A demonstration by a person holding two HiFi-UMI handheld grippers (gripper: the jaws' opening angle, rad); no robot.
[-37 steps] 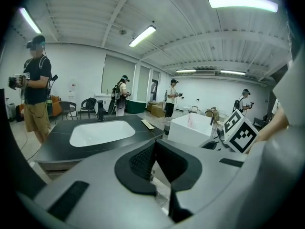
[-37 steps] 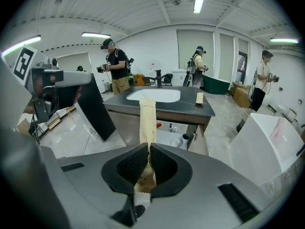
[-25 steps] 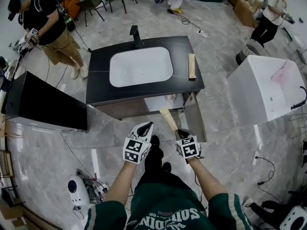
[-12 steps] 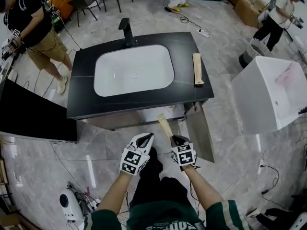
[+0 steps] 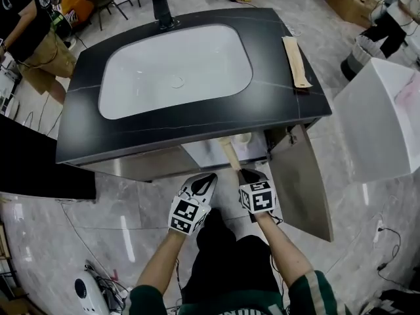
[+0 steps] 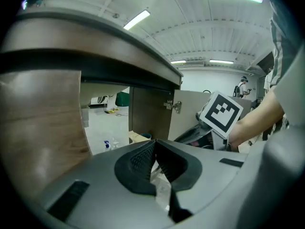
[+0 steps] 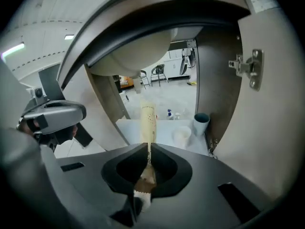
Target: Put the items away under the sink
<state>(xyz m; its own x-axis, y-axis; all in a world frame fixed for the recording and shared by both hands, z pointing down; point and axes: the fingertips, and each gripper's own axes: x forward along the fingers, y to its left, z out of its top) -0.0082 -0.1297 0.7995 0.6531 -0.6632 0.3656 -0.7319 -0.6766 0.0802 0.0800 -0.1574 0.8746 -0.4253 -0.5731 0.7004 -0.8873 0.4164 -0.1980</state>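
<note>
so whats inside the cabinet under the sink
On its shelf stand a white cup and a blue-grey cup, close together near the open door. Whatever lies behind the closed left panel is hidden.

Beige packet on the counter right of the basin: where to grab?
Take the packet at its near end, from above, jaws across its narrow width. It lies flat and long on the counter, so probably only the long edges offer purchase.

Paper packet, wood-grain cabinet, glossy floor
</note>
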